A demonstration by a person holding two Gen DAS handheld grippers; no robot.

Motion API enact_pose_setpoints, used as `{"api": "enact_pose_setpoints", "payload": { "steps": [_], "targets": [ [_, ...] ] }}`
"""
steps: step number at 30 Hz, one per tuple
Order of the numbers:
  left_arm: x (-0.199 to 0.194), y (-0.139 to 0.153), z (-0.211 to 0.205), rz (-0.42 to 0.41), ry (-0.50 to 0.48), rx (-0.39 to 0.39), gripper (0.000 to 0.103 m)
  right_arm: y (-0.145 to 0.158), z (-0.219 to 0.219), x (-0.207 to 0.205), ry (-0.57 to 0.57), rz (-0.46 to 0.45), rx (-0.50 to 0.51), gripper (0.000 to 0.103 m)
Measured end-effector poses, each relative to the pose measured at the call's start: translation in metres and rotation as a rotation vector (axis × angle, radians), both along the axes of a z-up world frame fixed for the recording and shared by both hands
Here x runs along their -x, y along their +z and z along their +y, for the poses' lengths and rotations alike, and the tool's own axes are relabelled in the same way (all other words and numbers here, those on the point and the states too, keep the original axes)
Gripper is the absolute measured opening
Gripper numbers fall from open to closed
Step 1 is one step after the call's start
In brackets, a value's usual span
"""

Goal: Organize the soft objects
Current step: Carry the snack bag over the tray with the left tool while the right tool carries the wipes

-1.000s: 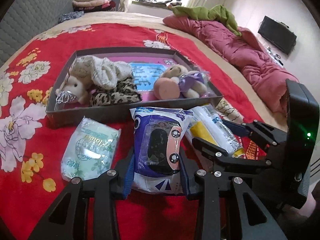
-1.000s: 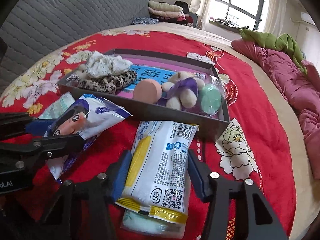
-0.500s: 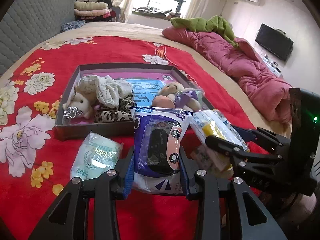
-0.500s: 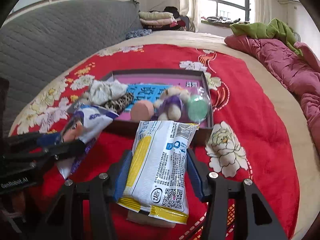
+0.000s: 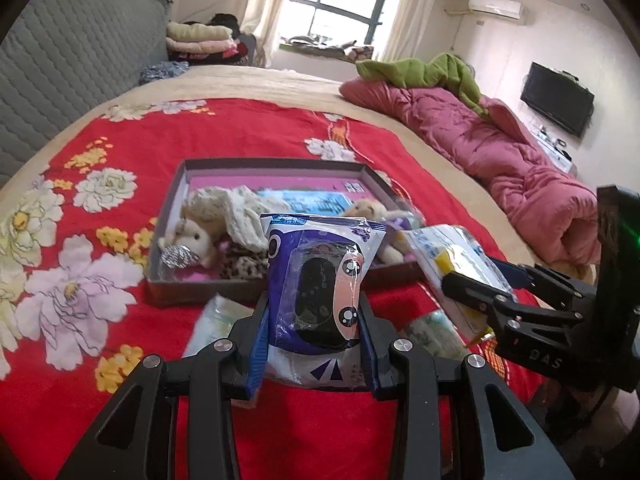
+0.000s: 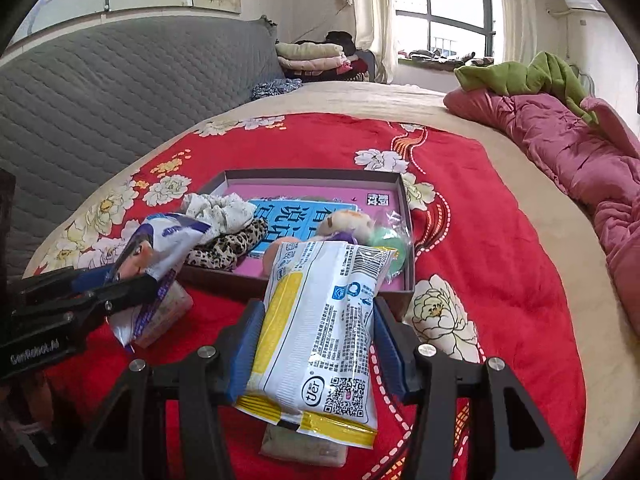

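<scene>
Two soft packs held clear of the red bedspread, a shallow box of soft things behind them.

The blue-and-white pack (image 5: 320, 288) with a cartoon face stands upright, pinched at its sides. The white-and-yellow pack (image 6: 320, 328) tilts back, printed side up, gripped the same way. The brown box (image 6: 316, 174) with a pink floor holds a cream plush toy (image 5: 200, 232), leopard-print cloth (image 6: 228, 246), pale floral cloth (image 6: 218, 210), a bagged plush doll (image 6: 352, 222) and a green sponge (image 6: 390, 246). Pale green packets (image 5: 218, 320) lie on the spread before the box.

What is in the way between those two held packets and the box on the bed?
Nothing visible. Left gripper holds the purple packet, right gripper the white-and-yellow packet, both near the box. The box's near half is crowded with toys; its far part looks free.
</scene>
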State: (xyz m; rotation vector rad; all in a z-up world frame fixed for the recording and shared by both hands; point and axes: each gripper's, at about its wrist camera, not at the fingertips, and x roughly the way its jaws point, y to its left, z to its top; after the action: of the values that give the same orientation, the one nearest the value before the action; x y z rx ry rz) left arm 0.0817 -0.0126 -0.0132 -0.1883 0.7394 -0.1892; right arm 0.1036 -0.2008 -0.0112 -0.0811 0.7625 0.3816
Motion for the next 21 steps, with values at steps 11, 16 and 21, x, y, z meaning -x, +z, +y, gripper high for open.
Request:
{"api": "enact_pose_setpoints", "payload": {
  "steps": [11,16,21],
  "targets": [
    [-0.024,0.006,0.033,-0.039,0.116,0.013,0.039,0.012,0.004,-0.013,-0.021,-0.052,0.009,0.054],
    [-0.038,0.005,0.038,-0.056,0.14,0.005,0.039,0.016,0.006,-0.02,-0.032,-0.07,0.018,0.054],
    [-0.052,0.001,0.037,-0.068,0.136,0.01,0.039,0.018,0.009,-0.027,-0.041,-0.081,0.032,0.054]
  ]
}}
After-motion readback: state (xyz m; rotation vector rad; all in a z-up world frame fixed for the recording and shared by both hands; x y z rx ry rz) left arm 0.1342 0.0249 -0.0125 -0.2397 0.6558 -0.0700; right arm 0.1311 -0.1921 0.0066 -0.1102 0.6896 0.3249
